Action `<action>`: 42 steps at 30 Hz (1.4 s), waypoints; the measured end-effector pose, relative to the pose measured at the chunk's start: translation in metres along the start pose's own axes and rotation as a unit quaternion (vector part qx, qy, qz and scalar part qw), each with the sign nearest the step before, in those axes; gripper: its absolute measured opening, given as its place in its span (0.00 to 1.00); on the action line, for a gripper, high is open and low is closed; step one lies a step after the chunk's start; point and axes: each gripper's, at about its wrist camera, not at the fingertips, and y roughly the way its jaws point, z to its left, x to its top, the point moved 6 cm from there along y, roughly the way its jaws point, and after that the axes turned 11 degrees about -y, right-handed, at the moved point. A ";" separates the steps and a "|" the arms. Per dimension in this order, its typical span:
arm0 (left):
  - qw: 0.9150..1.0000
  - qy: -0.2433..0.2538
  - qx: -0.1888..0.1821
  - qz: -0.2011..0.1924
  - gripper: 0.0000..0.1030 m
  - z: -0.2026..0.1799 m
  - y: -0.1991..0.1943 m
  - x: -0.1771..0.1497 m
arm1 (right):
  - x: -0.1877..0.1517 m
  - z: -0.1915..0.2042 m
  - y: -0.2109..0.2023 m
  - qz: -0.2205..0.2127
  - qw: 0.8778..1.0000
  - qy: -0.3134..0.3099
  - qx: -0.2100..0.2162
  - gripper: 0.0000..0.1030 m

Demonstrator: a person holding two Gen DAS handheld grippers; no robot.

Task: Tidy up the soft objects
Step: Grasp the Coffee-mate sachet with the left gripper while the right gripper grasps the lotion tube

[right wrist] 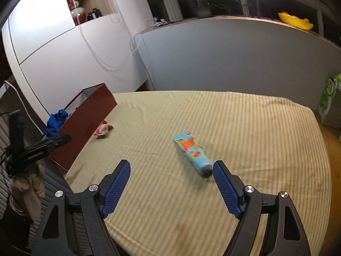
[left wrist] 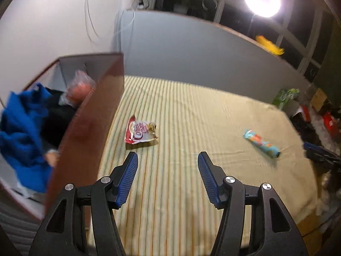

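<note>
A teal tube [right wrist: 191,151] with orange print lies on the striped sheet, its dark cap just ahead of the right finger [right wrist: 221,177] of my right gripper [right wrist: 171,166]. That gripper is open and nothing is between its jaws. The left wrist view shows the tube [left wrist: 261,144] off to the right. A red and white snack packet [left wrist: 139,132] lies ahead of my left gripper [left wrist: 168,160], which is open and empty above the sheet. Beside it stands a brown box [left wrist: 91,115] holding a blue cloth [left wrist: 21,132] and a clear bagged item [left wrist: 80,89].
The bed [right wrist: 255,149] meets a grey headboard wall at the back and white cabinets on the left. A green pack [right wrist: 330,104] stands past the bed's right edge. The left tool's black body [right wrist: 36,151] and a beige sleeve show at the right wrist view's left side.
</note>
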 end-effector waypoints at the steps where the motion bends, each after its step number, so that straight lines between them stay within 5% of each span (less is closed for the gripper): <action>1: 1.000 0.001 0.013 0.005 0.56 0.001 0.010 -0.001 | -0.002 -0.003 0.002 0.002 1.000 0.002 0.002 0.74; 6: 0.998 -0.013 0.065 0.015 0.56 0.015 0.044 0.002 | -0.012 -0.019 0.025 0.028 1.000 0.000 0.001 0.74; 13: 0.996 -0.006 0.091 0.022 0.58 0.022 0.069 0.014 | -0.004 -0.024 0.060 0.050 0.998 -0.029 0.009 0.74; 25: 0.996 0.005 0.079 0.028 0.63 0.020 0.097 0.025 | 0.008 -0.025 0.098 0.085 0.993 -0.083 -0.008 0.74; 33: 0.998 0.039 0.020 0.045 0.62 -0.004 0.111 0.023 | 0.009 -0.027 0.100 0.089 0.993 -0.080 -0.012 0.74; 42: 0.997 0.048 0.042 0.043 0.63 -0.021 0.124 0.032 | 0.007 -0.028 0.120 0.111 0.990 -0.090 -0.014 0.74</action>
